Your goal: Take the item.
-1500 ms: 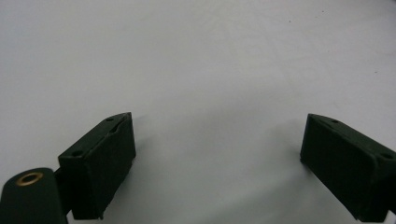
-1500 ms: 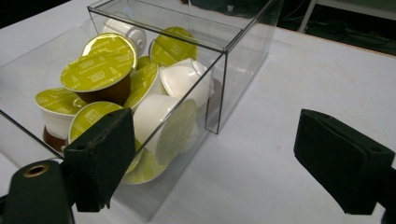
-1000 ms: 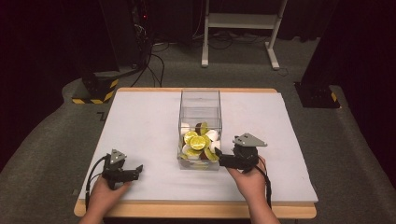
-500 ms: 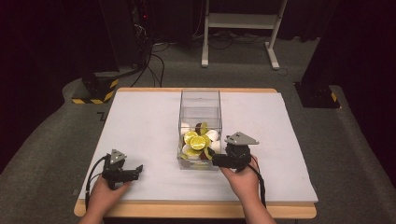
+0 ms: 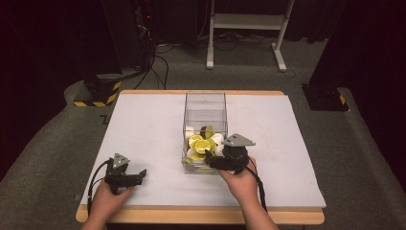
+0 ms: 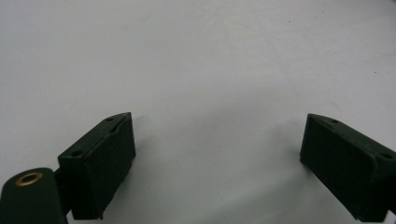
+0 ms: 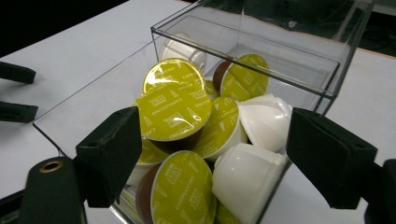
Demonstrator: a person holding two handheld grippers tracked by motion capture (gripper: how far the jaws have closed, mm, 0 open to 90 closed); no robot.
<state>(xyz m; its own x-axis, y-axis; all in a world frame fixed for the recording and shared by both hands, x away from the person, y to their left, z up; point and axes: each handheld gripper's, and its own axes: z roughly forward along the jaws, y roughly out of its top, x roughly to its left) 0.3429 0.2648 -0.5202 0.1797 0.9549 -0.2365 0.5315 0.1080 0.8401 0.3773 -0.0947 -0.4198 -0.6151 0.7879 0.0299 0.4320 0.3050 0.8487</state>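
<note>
- Shifted leftward since a second ago: right gripper (image 5: pixel 214 162), now over the near end of the clear box (image 5: pixel 205 103), jaws just been closing, unclenched, gripping nothing.
- Heaped in that box's near end: coffee capsules (image 7: pixel 175 112), mid-table.
- Resting on white table (image 5: pixel 143 129), gaping, empty: left gripper (image 5: pixel 140 175).

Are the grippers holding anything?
No. The right gripper is open over the capsules in the clear box; the left gripper is open on the table.
</note>
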